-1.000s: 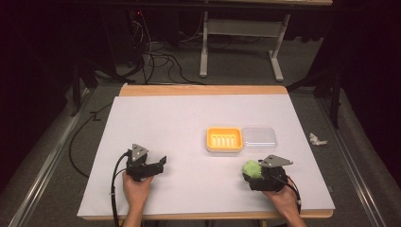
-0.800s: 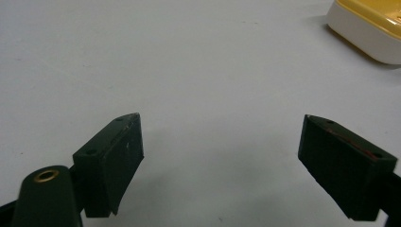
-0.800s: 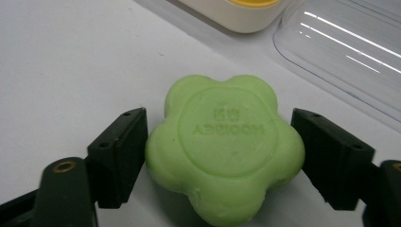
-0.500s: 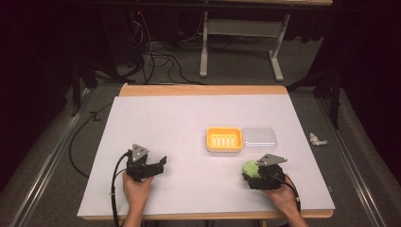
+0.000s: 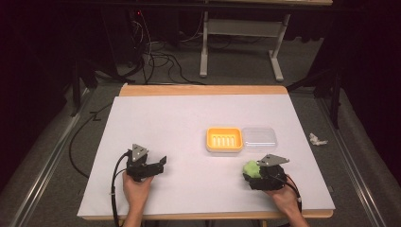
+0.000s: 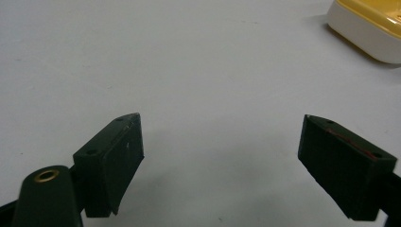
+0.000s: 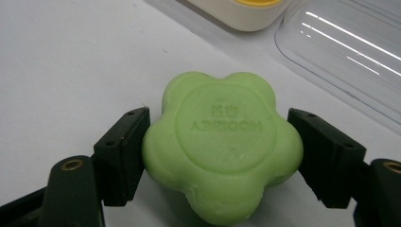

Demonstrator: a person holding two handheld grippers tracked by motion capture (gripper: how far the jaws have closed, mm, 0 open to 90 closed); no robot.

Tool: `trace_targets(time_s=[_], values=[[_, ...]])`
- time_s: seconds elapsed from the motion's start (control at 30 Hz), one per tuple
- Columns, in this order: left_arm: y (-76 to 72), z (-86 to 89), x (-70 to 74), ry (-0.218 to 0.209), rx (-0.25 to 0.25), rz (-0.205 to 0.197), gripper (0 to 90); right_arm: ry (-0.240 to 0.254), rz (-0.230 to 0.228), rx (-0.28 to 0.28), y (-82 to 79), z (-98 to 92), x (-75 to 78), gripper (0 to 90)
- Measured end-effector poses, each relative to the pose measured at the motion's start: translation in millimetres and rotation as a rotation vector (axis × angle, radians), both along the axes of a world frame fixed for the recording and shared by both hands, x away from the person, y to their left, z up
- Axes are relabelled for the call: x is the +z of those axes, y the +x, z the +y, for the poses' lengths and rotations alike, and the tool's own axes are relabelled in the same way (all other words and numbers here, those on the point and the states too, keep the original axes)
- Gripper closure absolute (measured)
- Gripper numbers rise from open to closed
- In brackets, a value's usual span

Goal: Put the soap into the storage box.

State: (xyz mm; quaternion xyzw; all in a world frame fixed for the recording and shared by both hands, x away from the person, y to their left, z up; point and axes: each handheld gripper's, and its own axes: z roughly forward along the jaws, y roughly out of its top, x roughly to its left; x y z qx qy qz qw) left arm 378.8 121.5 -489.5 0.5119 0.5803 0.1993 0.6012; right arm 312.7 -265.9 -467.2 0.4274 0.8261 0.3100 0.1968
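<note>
A green flower-shaped soap (image 7: 222, 142) with a stamped face sits between the two black jaws of my right gripper (image 7: 218, 144), which is shut on it just above the white tabletop. From above, the soap (image 5: 252, 169) and right gripper (image 5: 255, 172) are at the front right, below a yellow soap dish (image 5: 224, 138) and its clear lid (image 5: 258, 138). The dish's white base (image 7: 246, 16) and the lid (image 7: 350, 52) lie just beyond the soap. My left gripper (image 5: 161, 164) rests at the front left, open with nothing between its jaws (image 6: 222, 142). The dish corner (image 6: 369, 28) lies far off it.
The white sheet (image 5: 189, 123) covers the table (image 5: 203, 90), whose wooden edge shows at the back. A crumpled white scrap (image 5: 318, 139) lies on the floor to the right. Cables (image 5: 156, 56) and a desk frame (image 5: 241, 42) stand behind the table.
The right gripper has shifted very slightly with the soap between its jaws. The left gripper has stayed still.
</note>
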Motion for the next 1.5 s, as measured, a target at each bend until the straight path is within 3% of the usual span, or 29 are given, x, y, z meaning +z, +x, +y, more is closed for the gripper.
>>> trace_targets(time_s=[0.7, 0.93, 1.2, 1.5], values=[[-0.1, -0.1, -0.1, 0.003, 0.002, -0.002, 15.5, 0.112, -0.043, 0.008, 1.8, -6.1, 28.9, 26.0], [-1.1, -0.7, -0.1, 0.010, 0.000, -0.009, 15.3, 0.146, -0.062, 0.007, 4.2, -5.5, 45.8, 26.0], [0.3, -0.2, -0.4, 0.008, 0.004, 0.001, 15.6, 0.158, -0.070, 0.008, 14.3, 2.0, 57.6, 26.0], [0.6, -0.3, -0.7, 0.013, 0.005, 0.003, 16.1, 0.176, -0.055, 0.008, 33.0, 9.4, 60.8, 26.0]])
